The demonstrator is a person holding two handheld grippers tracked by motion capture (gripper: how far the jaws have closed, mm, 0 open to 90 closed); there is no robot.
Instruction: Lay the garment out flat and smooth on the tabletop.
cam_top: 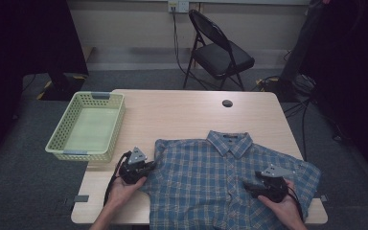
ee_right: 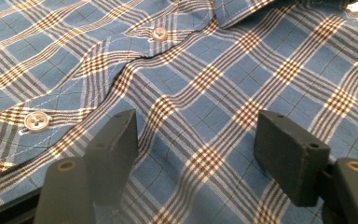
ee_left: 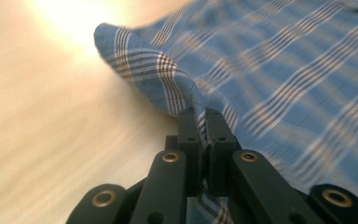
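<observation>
A blue plaid button-up shirt (cam_top: pixel 220 177) lies flat on the wooden table (cam_top: pixel 182 110), collar toward the far side. My left gripper (cam_top: pixel 149 166) is at the shirt's left edge, shut on a fold of the fabric. In the left gripper view the jaws (ee_left: pixel 204 116) pinch the shirt (ee_left: pixel 284 70) and its edge rises off the table. My right gripper (cam_top: pixel 249 186) hovers over the shirt's right half. In the right gripper view it (ee_right: pixel 196 135) stands open, low above the shirt (ee_right: pixel 191 70) beside the button placket, with nothing pinched.
A pale green plastic basket (cam_top: pixel 87 125) sits at the table's left edge, overhanging it. A black folding chair (cam_top: pixel 220 52) stands beyond the table. A round cable hole (cam_top: pixel 227 103) is near the far edge. Bare tabletop lies between basket and shirt.
</observation>
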